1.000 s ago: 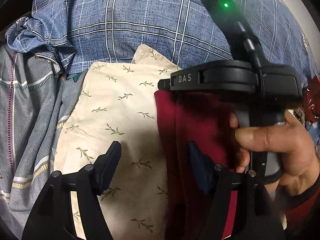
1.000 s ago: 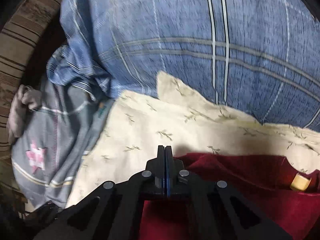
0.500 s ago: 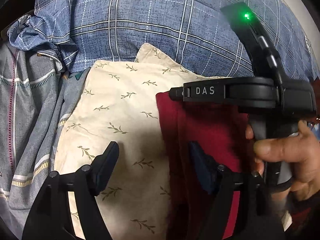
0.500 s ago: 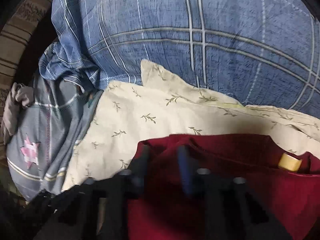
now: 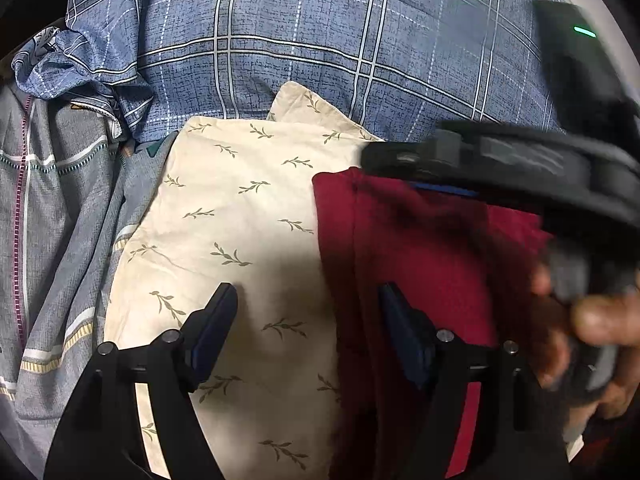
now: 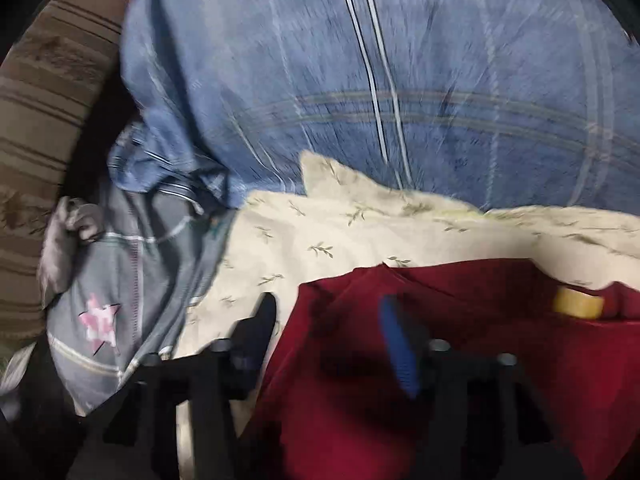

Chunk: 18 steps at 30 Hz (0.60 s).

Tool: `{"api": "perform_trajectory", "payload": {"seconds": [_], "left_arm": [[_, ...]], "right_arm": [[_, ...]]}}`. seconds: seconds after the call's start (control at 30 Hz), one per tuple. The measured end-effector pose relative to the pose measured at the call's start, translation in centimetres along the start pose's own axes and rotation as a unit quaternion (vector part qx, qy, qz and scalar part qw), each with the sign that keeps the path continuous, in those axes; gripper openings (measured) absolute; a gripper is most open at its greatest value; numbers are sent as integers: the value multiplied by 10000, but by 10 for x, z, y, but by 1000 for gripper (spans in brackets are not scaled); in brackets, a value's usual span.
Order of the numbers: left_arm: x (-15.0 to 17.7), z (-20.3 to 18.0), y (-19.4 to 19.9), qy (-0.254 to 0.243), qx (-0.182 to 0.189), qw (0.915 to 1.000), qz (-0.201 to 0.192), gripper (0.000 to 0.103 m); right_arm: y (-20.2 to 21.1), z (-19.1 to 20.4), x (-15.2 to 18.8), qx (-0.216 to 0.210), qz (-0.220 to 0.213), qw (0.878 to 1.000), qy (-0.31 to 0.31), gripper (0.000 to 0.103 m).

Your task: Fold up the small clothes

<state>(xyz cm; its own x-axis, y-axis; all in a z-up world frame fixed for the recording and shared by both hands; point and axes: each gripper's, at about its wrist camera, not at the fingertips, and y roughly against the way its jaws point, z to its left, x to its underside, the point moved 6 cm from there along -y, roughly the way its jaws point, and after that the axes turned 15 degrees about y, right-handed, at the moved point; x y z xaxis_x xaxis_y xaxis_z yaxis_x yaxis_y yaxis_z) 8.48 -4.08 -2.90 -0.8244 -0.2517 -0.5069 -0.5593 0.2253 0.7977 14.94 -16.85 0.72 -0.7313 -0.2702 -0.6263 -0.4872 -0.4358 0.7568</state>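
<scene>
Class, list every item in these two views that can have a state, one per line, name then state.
Dark red cloth garment: folded, lying on the cream cloth.
Cream leaf-print cloth: spread mostly flat, one corner poking up.
Blue plaid bedding: spread out, bunched at its left end.
Grey star-patch garment: crumpled, unfolded.
Left gripper: open, holding nothing.
Right gripper: open, jaws just opened, gripping nothing.

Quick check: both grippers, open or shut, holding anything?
Left gripper: open, holding nothing, over the cream cloth.
Right gripper: jaws have just been opening, holding nothing, above the red garment.
</scene>
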Motion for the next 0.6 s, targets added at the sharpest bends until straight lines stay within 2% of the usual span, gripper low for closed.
{"api": "perform_trajectory", "payload": {"seconds": [0.1, 0.13, 0.2, 0.23, 0.3, 0.4, 0.47, 0.53, 0.6], "left_arm": [[0, -1, 1, 18, -7, 10000, -12, 73], [1, -1, 1, 22, -6, 10000, -14, 73], [2, -1, 1, 12, -12, 10000, 10, 73], [3, -1, 1, 3, -19, 10000, 23, 73], [3, -1, 2, -7, -9, 10000, 40, 73], [1, 1, 5, -15, 43, 9999, 93, 73], [-2, 3, 9, -58, 99, 9998, 140, 75], [-1, 3, 10, -246, 231, 9987, 395, 78], [-3, 8, 11, -110, 439, 9974, 560, 78]], "right_arm": [[0, -8, 14, 325, 166, 9993, 65, 58], [-7, -11, 20, 376, 308, 9988, 40, 54], [-25, -17, 31, 337, 603, 9976, 26, 54], [-26, -18, 31, 349, 595, 9976, 33, 54], [-19, -15, 23, 366, 654, 9972, 17, 57], [-7, -4, 10, 185, 457, 9988, -62, 62], [-4, 8, 0, 144, 407, 9990, 67, 76], [-10, 17, -4, 173, 511, 9983, 211, 78], [-24, 23, -6, 323, 736, 9963, 300, 78]]}}
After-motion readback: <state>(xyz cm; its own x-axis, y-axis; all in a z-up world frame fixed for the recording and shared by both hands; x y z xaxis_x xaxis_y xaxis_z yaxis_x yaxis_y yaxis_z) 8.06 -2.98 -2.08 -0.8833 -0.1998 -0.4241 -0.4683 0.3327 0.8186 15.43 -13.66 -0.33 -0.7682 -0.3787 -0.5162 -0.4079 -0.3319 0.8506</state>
